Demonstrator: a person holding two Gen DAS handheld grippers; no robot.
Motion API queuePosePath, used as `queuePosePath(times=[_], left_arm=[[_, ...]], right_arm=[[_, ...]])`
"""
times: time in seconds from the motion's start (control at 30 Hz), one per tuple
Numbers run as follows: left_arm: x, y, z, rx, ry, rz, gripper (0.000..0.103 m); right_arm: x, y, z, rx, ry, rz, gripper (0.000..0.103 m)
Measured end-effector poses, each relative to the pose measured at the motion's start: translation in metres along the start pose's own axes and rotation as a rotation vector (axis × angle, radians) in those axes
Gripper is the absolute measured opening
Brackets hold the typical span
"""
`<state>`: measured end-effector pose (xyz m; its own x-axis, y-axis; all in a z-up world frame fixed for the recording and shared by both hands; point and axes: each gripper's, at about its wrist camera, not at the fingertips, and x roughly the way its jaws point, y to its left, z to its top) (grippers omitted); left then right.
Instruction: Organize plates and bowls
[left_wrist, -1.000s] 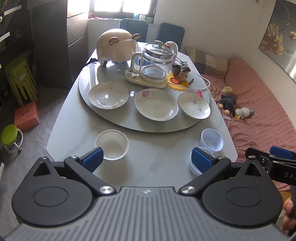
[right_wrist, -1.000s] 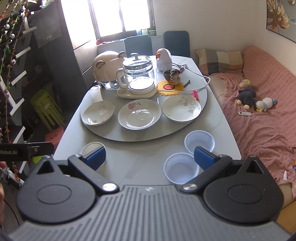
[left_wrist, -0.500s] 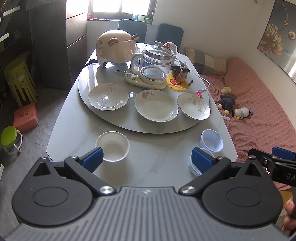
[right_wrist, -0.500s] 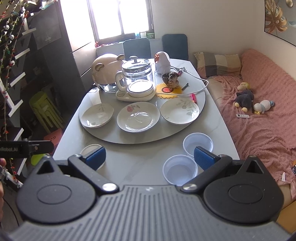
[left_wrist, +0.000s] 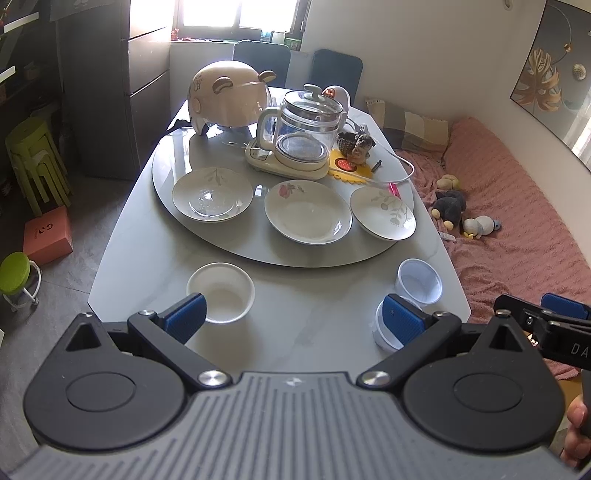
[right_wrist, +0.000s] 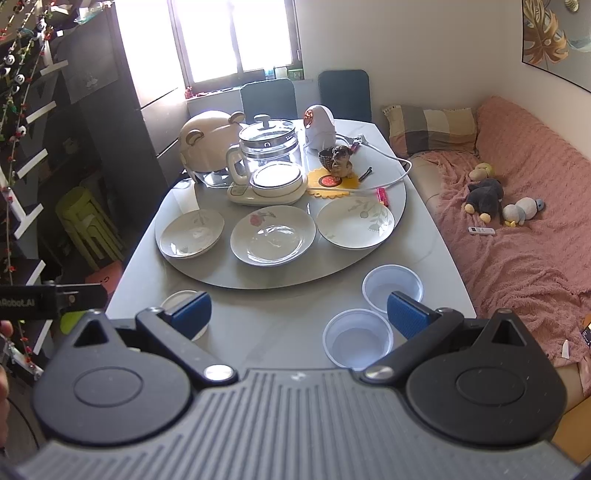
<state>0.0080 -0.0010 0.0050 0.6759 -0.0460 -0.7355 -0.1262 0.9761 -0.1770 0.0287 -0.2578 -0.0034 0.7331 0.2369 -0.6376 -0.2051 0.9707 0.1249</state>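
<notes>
Three floral plates lie side by side on the grey turntable: a left plate, a middle plate and a right plate. Nearer me on the table stand a white bowl and two clear plastic bowls. My left gripper hovers open above the table's near edge, nothing between its fingers. My right gripper is open too and empty, with the nearer clear bowl just left of its right fingertip.
Behind the plates stand a glass kettle on its base, a beige bear-shaped appliance, a small figurine and a white cable. A pink-covered sofa with soft toys runs along the right. Green stools stand on the floor at left.
Both grippers have drawn back and risen slightly, so the table sits a little farther off. No object on the table has moved.
</notes>
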Motion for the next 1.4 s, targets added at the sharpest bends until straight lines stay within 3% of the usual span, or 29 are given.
queuePosePath(times=[1.4], left_arm=[[0.013, -0.023, 0.000, 0.068, 0.030, 0.023, 0.103]], right_arm=[[0.002, -0.018, -0.010, 0.052, 0.014, -0.011, 0.103]])
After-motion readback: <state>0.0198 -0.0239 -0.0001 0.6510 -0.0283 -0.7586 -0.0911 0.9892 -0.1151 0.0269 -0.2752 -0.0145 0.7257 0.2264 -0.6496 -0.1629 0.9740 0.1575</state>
